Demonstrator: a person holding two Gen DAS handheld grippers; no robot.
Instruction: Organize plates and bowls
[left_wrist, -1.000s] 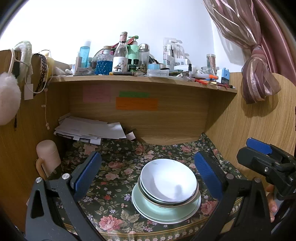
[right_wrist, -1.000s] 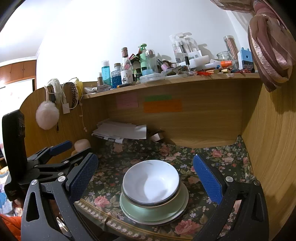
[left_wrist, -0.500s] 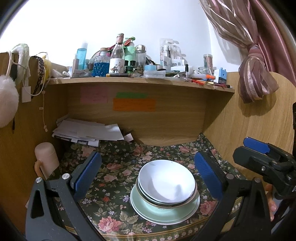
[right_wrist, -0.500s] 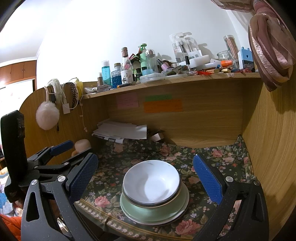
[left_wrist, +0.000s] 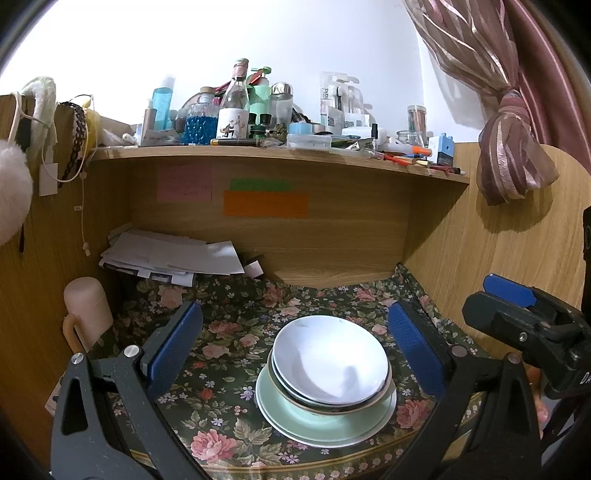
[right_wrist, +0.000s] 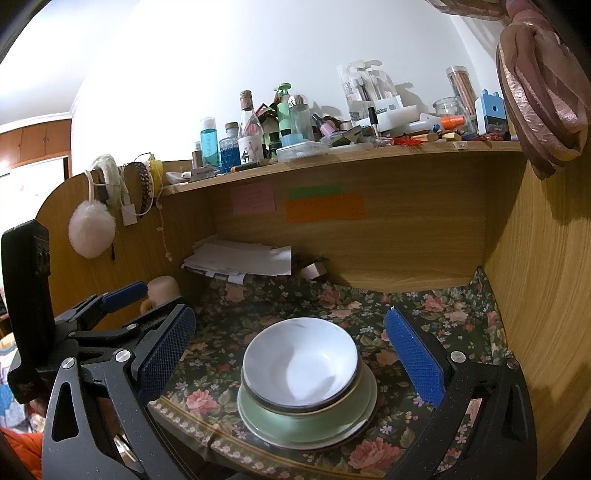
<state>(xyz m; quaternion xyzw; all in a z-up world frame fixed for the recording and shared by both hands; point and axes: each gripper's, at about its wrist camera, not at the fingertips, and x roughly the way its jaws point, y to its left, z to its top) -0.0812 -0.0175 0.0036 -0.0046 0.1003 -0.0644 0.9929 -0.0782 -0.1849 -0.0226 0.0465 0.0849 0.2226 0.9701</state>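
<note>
Left wrist view shows white bowls (left_wrist: 330, 363) nested on a green plate (left_wrist: 325, 424) near the worktop (left_wrist: 221, 417) front edge, both hand-held grippers (left_wrist: 295, 350) (right_wrist: 291, 354) wide open, and alone a pink mug (left_wrist: 86, 310) left of the plate.

Wooden desk alcove (left_wrist: 332, 240) (cluttered shelf (left_wrist: 280, 153) above), white wall (left_wrist: 221, 44).

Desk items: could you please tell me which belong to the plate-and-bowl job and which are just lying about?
Job: white bowl, bowl under it, green plate.

Lying about: papers, pink mug, shelf bottles, sticky notes, curtain.
</note>
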